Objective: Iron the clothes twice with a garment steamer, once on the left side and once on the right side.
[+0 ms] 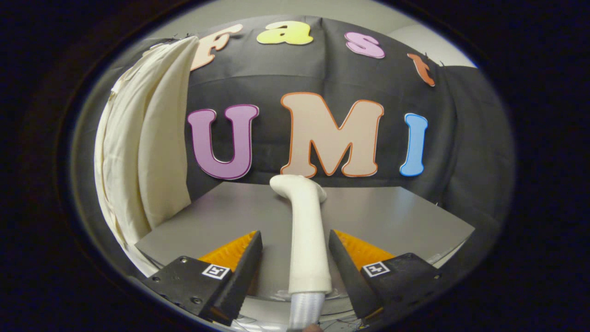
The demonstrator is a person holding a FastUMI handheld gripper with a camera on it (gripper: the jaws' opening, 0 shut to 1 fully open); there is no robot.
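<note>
Grey table (392, 216) — steamer (306, 230) between spread tool (295, 258) fingers

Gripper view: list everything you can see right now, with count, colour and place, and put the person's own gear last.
Garment steamer: one, cream-white handle with a ribbed pale hose at its base, standing between the fingers, head bent toward the cloth wall.
Cloth garment: one, cream, hanging beside the table, off to the left of the steamer.
Table: one, grey, flat surface under and beyond the steamer.
Booth wall: one, black cloth, behind the table.
Hand-held gripper: one, fingers spread either side of the steamer handle with gaps on both sides, not pressing it; open.
</note>
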